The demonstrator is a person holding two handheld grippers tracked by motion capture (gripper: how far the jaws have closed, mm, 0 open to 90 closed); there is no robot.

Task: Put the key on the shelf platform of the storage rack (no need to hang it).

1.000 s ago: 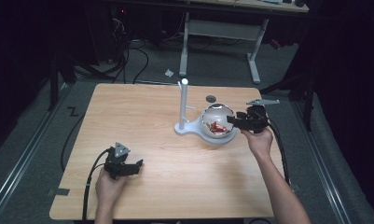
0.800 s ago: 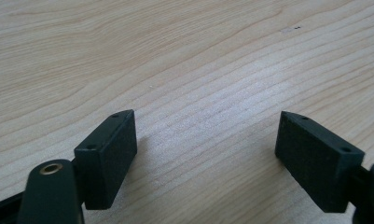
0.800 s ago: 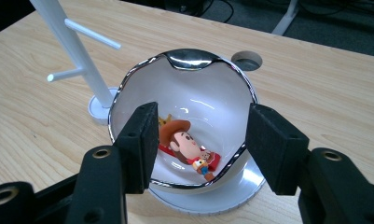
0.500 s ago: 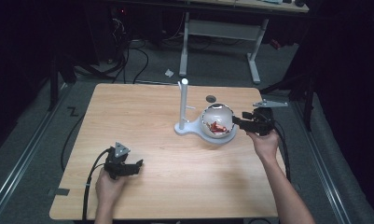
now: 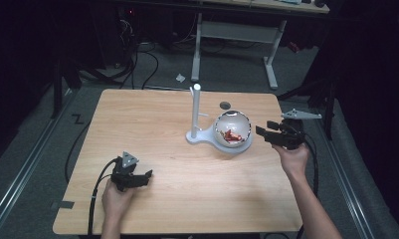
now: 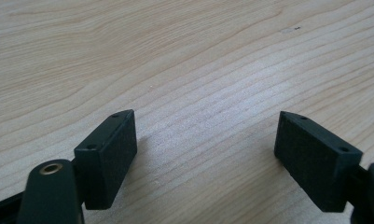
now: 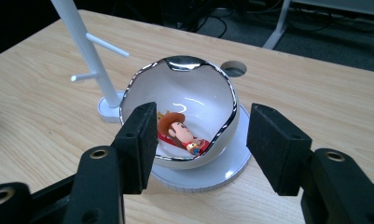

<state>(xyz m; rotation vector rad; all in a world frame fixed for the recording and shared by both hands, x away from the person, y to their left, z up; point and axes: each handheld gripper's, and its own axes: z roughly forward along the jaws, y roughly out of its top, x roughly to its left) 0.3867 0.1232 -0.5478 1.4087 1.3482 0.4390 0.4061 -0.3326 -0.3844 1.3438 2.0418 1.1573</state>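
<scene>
My right tool (image 7: 201, 147), jaws just opening and empty, hides part of the figure (image 7: 181, 133) lying in the bowl (image 7: 222, 100); my left tool (image 6: 205, 156) gapes over bare worktop (image 6: 184, 56)

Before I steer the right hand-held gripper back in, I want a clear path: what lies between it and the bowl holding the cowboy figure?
Only bare tabletop, per the high view.

A white stand (image 5: 196, 112) rises upright near the table's (image 5: 152, 124) far edge, a round hole (image 5: 225, 105) just beside it toward the far right corner.
</scene>
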